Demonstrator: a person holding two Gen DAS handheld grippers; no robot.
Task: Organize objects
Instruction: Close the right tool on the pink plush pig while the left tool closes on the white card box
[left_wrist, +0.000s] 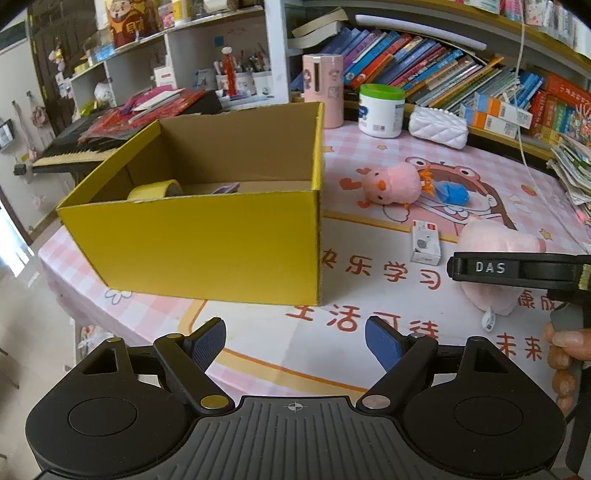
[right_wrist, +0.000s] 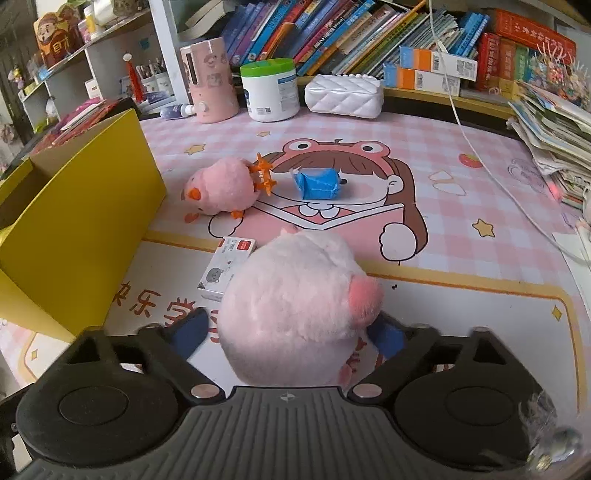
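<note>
A yellow cardboard box (left_wrist: 203, 251) stands open on the pink mat, with a yellow tape roll (left_wrist: 155, 188) and a purple item (left_wrist: 225, 189) inside. My left gripper (left_wrist: 295, 332) hovers open and empty in front of it. My right gripper (right_wrist: 291, 328) straddles a pale pink plush (right_wrist: 295, 295) that rests on the mat. Its right pad touches the fur, and a sliver of mat shows beside the left pad. A pink chick plush (right_wrist: 221, 188), a blue packet (right_wrist: 317, 182) and a small white card box (right_wrist: 225, 269) lie beyond.
Along the back edge stand a pink canister (right_wrist: 210, 81), a green-lidded white tub (right_wrist: 271, 92) and a white quilted pouch (right_wrist: 343, 96) under rows of books. A paper stack (right_wrist: 554, 129) and a white cable (right_wrist: 480, 147) are at the right. A keyboard (left_wrist: 66, 151) lies left of the box.
</note>
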